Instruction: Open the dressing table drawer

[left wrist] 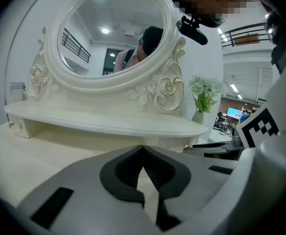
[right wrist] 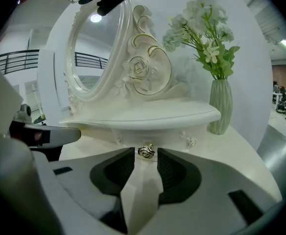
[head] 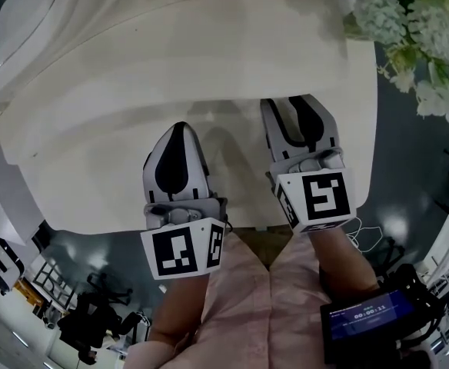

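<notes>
The white dressing table (head: 94, 129) fills the head view, and both grippers hover over its top. My right gripper (right wrist: 145, 157) is open, with a clear gap between its jaws. A small metal rose-shaped drawer knob (right wrist: 146, 151) shows in that gap, just beyond the tips and untouched by the pads. The knob sits on a little drawer (right wrist: 155, 137) under the curved shelf (right wrist: 148, 115). My left gripper (left wrist: 143, 149) is shut with its tips meeting and nothing between them. It points at the shelf (left wrist: 108, 125) below the oval mirror (left wrist: 108, 33). In the head view the left gripper (head: 180, 127) is beside the right gripper (head: 294, 103).
A ribbed green vase (right wrist: 220, 106) of white flowers (head: 417, 37) stands at the table's right end, close to the right gripper. The carved mirror frame (right wrist: 143, 67) rises behind the shelf. A small screen (head: 370, 314) is strapped to the right forearm. The table's front edge (head: 132, 225) is under the hands.
</notes>
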Demonstrator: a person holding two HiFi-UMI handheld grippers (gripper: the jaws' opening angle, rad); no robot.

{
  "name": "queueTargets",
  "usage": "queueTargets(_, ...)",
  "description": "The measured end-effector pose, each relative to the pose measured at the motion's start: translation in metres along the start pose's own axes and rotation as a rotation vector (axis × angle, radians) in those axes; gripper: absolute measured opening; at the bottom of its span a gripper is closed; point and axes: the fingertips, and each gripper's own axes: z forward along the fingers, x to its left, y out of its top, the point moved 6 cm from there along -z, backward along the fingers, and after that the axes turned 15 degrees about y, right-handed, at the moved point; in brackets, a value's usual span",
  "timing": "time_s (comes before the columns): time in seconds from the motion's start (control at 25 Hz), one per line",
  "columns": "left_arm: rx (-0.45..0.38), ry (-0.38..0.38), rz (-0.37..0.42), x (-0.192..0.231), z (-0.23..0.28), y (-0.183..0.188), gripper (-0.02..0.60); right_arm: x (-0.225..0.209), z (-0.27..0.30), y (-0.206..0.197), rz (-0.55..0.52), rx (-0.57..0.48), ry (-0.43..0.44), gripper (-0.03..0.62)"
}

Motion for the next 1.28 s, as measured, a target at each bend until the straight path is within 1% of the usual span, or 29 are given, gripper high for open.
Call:
queueTargets(0.16,0.0,-0.001,-0.004,0.003,0.0011,0.0011,0.021,0.0002,0.0042,0.0024,-0.002,0.001,-0.006,0.135)
queueTargets(0.4,0.0,-0.002,-0.007,0.0041,0.0019,0.0023,0.021,-0.0022,0.0042,0.0026,0.007,0.005,-0.047,0.13)
queueTargets(0.48,0.0,-0.003,-0.008,0.0041,0.002,0.0025,0.021,-0.0016,0.0046,0.0025,0.01,0.009,-0.046,0.126)
queueTargets(0.56,-0.001,-0.003,-0.007,0.004,0.0017,0.0032,0.021,-0.0004,0.0051,0.0025,0.014,0.01,-0.046,0.104)
queueTargets(1.28,-0.012,-0.008,-0.006,0.0015,-0.0035,0.0025,0.021,0.0009,-0.001,-0.0044,0.021,0.006,-0.061,0.103)
